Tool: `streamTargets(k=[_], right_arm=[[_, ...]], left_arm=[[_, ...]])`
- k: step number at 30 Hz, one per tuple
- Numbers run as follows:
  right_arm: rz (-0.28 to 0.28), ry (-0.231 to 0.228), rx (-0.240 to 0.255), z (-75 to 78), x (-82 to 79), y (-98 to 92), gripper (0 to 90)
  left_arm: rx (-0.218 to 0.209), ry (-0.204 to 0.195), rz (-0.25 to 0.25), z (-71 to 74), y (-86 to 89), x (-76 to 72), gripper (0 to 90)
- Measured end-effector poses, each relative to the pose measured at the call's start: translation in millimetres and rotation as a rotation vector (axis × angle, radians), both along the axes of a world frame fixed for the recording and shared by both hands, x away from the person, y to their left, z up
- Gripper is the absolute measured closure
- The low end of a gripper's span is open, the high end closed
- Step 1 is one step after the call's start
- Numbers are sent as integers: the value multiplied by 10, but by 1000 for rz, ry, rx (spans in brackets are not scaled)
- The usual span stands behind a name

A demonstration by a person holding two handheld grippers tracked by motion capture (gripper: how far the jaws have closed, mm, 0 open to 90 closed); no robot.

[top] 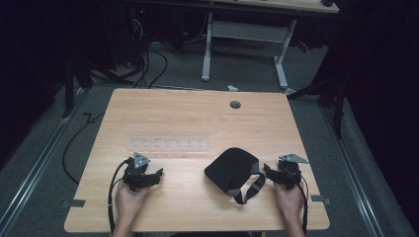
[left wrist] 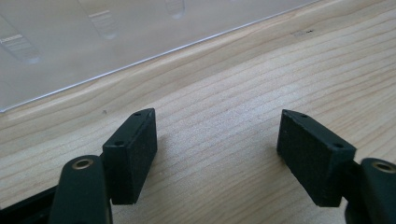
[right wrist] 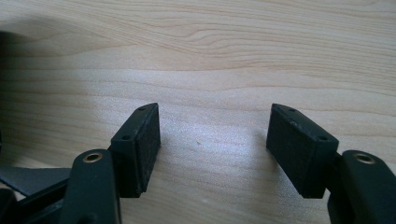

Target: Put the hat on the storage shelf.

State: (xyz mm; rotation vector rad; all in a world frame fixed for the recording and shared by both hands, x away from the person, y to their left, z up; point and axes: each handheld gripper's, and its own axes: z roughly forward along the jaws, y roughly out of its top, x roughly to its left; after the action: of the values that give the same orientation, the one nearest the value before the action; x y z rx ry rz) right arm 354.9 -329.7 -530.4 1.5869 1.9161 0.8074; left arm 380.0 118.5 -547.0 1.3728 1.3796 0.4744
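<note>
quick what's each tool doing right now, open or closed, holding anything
Left tool: open, holding nothing, over bare table.
Right tool: open, holding nothing, beside the black pouch.

You work at a light wooden table with rounded corners. A round grey grommet sits near its far edge, right of centre. Grey carpet surrounds the table. Black cables lie on the floor beyond the far left corner. A white desk frame stands farther back. Dark curtains close off both sides. Two grey brackets project from the near table edge.
</note>
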Motion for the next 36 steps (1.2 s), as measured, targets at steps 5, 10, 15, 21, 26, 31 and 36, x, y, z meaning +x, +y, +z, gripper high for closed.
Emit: streamTargets(k=[5, 10, 15, 21, 26, 31, 36], right_arm=[[0, -1, 0, -1, 1, 0, 349], [16, -1, -2, -2, 2, -8, 340], [25, -1, -4, -1, 1, -14, 339], [38, 6, -5, 3, 5, -19, 326], [28, 0, -1, -1, 2, -13, 336], [-2, -5, 21, 8, -23, -45, 412], [0, -22, 51, 36, -81, -68, 437]], left_arm=[[1, 0, 1, 0, -1, -1, 290], [1, 1, 1, 0, -1, -1, 287], [1, 1, 2, 0, -2, -1, 287], [1, 1, 2, 0, -2, -1, 287], [2, 1, 2, 0, -2, -1, 286], [1, 1, 4, 0, -3, 0, 285], [1, 1, 4, 0, -3, 0, 285]])
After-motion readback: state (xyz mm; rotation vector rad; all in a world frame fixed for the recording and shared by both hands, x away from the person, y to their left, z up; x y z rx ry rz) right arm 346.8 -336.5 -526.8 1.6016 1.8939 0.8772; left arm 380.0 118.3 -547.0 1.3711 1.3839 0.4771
